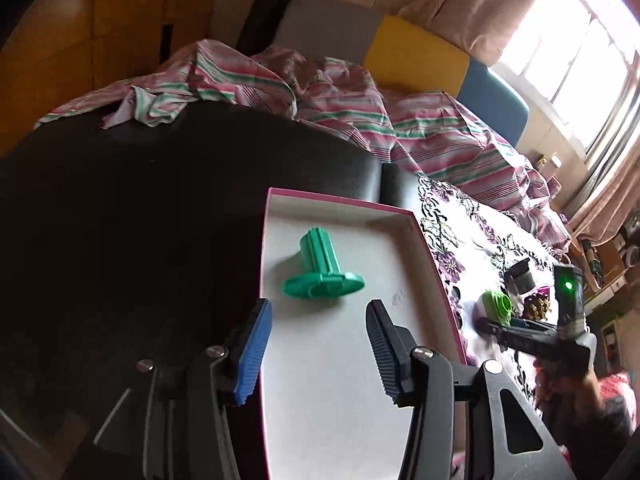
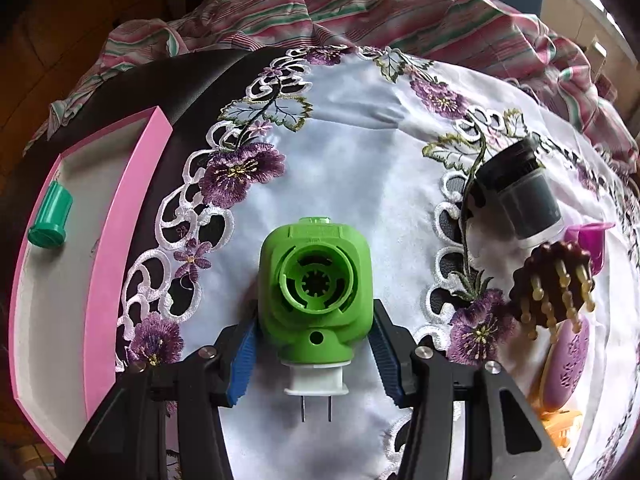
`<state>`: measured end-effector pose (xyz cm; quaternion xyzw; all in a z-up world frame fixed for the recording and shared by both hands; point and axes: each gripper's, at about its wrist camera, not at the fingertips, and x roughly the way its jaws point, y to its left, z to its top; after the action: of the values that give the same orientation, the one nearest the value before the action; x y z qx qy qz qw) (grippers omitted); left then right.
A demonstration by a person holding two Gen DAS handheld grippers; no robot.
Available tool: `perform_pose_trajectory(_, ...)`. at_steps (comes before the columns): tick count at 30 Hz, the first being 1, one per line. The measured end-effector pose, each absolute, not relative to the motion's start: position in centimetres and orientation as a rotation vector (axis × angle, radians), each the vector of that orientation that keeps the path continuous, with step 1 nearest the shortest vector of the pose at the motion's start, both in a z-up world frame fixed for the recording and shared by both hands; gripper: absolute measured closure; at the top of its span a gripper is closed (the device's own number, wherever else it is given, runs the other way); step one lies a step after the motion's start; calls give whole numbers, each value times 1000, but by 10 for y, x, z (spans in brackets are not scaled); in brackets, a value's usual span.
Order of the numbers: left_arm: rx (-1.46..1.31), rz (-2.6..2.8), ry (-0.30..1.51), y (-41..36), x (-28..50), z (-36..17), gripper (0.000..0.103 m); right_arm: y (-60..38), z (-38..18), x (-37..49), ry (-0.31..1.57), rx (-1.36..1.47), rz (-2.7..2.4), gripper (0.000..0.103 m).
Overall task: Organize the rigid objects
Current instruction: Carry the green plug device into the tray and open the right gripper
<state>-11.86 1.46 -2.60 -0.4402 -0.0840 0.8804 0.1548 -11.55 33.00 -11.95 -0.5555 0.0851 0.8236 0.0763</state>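
Note:
A pink-rimmed white box (image 1: 400,216) lies on a dark surface; a teal plastic spool (image 1: 320,268) lies inside it. My left gripper (image 1: 316,352) is open and empty just above the box, short of the spool. In the right wrist view a green plug-in device (image 2: 314,280) with white prongs sits on the embroidered cloth (image 2: 360,152) between the fingers of my right gripper (image 2: 314,356). The fingers flank its sides closely; I cannot tell whether they touch it. The box (image 2: 116,248) and spool (image 2: 50,220) lie to the left. The right gripper (image 1: 486,324) and the device (image 1: 498,306) also show in the left wrist view.
A black-lidded jar (image 2: 520,196), a brown hair claw (image 2: 556,284), a purple cap (image 2: 592,240) and a purple and orange item (image 2: 564,380) lie on the cloth at right. A striped sheet (image 1: 340,96) lies crumpled behind. A window (image 1: 580,52) is at far right.

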Motion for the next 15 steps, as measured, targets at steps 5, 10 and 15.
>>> perform_pose_trajectory(5,-1241,2572,-209,9,-89,-20,49,328,-120,-117,228,-1668,2469,51)
perform_pose_trajectory(10,-1267,2604,-167,3,-68,-26,48,327,-121,-109,232,-1590,2504,51)
perform_pose_trajectory(15,-1247,2633,-107,3,-51,-29,48,323,-121,-102,226,-1540,2496,52)
